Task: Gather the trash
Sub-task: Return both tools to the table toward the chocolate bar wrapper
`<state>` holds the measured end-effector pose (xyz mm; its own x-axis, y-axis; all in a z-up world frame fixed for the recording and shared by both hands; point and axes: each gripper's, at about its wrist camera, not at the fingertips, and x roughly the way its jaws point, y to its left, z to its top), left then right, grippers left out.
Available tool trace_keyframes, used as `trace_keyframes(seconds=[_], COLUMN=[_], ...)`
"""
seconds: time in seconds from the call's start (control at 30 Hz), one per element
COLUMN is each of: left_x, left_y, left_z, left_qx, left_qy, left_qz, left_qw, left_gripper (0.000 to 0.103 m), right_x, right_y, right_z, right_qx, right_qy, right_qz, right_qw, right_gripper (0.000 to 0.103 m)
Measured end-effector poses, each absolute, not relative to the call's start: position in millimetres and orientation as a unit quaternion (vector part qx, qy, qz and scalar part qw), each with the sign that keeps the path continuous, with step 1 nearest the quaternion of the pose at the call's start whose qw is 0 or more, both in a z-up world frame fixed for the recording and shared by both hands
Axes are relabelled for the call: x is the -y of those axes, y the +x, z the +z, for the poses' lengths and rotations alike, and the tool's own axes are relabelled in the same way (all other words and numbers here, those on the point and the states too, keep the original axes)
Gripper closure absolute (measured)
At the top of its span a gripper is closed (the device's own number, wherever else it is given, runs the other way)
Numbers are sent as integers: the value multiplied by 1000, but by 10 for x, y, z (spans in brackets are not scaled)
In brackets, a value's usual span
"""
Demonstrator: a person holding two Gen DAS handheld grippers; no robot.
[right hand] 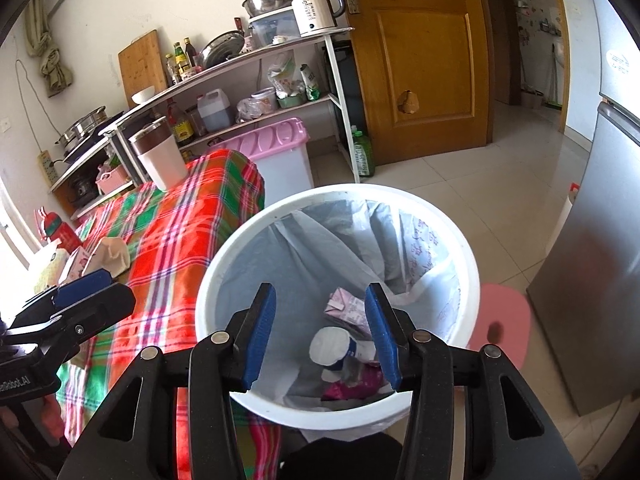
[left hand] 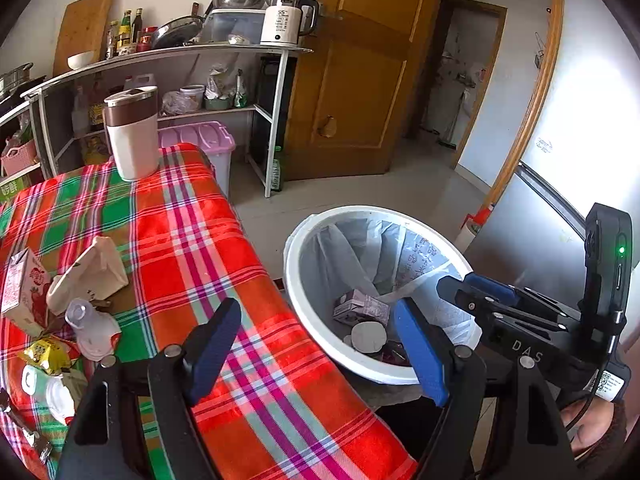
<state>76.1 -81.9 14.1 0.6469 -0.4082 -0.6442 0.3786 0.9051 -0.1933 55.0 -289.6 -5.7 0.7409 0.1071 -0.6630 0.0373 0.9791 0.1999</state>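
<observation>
Both jaws stand apart and empty: right gripper (right hand: 322, 332) hangs over the bin (right hand: 224, 264); left gripper (left hand: 316, 348), nearer the table's left-edge litter (left hand: 60, 320), should fetch it

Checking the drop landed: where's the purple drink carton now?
The purple drink carton lies at the bottom of the white bin with a grey liner, beside a white bottle, on the floor by the plaid-covered table's edge.

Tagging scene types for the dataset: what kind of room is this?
Most likely a home kitchen or dining corner: a rack of pans, oil bottles and a kettle, a table with a plaid cloth, and a fridge by the lined bin.
</observation>
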Motion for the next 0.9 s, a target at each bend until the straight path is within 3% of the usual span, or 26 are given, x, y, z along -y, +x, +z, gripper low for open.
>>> trace_keyframes(seconds=[0.9], left_x=[-1123], left_y=[103], left_z=[-173], left_qx=[-363], left_qy=[-100], left_qz=[-12], left_qw=[926], left_gripper=[20], right_x=[1599], right_y=[463], right_z=[-40], right_qx=[-358], right_qy=[60], right_qz=[148], right_qw=[920], right_gripper=[55])
